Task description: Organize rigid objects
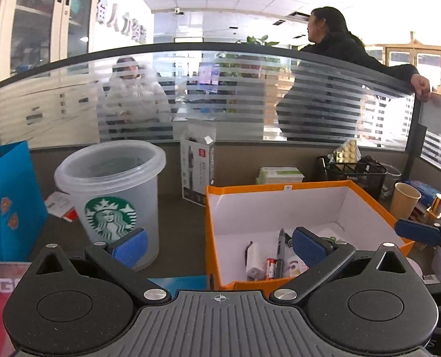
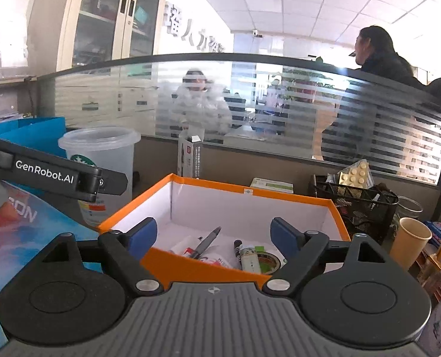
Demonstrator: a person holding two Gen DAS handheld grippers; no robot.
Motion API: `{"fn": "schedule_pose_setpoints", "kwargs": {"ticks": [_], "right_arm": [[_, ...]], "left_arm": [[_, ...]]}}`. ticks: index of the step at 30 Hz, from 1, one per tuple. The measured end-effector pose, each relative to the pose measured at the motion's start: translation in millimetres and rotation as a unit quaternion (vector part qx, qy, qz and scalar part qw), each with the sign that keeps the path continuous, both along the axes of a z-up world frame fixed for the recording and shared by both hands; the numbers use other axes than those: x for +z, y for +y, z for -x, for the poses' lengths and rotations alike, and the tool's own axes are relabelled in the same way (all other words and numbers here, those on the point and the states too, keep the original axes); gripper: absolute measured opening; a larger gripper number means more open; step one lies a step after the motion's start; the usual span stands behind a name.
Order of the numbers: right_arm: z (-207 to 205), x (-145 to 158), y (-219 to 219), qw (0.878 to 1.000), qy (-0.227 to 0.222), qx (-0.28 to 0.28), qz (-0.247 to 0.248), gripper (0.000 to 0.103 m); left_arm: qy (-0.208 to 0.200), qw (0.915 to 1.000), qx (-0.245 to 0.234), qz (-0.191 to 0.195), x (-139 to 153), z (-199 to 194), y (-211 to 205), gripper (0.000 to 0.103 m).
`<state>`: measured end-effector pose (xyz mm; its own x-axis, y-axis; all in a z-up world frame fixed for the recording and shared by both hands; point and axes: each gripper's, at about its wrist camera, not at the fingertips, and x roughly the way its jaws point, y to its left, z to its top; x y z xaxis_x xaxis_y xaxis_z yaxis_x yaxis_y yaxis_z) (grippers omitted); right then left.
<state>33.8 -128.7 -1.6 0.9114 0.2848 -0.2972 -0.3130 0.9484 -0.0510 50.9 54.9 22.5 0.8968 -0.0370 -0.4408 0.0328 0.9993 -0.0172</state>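
Both of our grippers hover at the near edge of the orange box (image 1: 280,190), and neither holds anything: the left gripper (image 1: 219,245) has its blue pads spread wide, one pad in front of the clear plastic cup (image 1: 113,190) and the other over the box, while the right gripper (image 2: 213,236) is likewise spread apart above the box's near wall. Inside the box we see a pen (image 2: 207,242), a roll of tape (image 2: 269,257), small batteries (image 1: 269,266) and a few other small items we cannot name for sure. We judge that we are between placements, with several things already gathered and both hands free to fetch more. Loose candidates stand around: the cup just left of the box, a paper cup (image 2: 409,242) to the right, and a tall carton (image 1: 198,169) behind. Our next move likely calls for swinging the left gripper toward the plastic cup and closing on its wall without tipping it.
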Motion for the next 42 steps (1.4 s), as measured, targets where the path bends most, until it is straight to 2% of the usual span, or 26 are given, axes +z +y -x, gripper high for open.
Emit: {"fn": "schedule_pose_setpoints", "kwargs": {"ticks": [10, 14, 28, 42], "right_arm": [[26.8, 6.9, 5.5, 1.000, -0.018, -0.006, 0.002, 0.090], [33.6, 9.0, 7.8, 0.999, -0.031, -0.012, 0.001, 0.103], [38.2, 8.5, 17.8, 0.999, -0.033, -0.019, 0.019, 0.103], [41.8, 8.4, 19.9, 0.999, -0.031, -0.018, 0.017, 0.103]], "left_arm": [[-0.009, 0.9999, 0.008, 0.002, 8.4, 23.8, 5.4, 0.103], [-0.006, 0.9998, 0.016, 0.008, 8.9, 28.3, 9.8, 0.103], [-0.009, 0.9994, 0.034, 0.005, 10.5, 39.1, 19.5, 0.103], [-0.009, 0.9996, 0.027, 0.003, 11.0, 40.7, 15.8, 0.103]]}}
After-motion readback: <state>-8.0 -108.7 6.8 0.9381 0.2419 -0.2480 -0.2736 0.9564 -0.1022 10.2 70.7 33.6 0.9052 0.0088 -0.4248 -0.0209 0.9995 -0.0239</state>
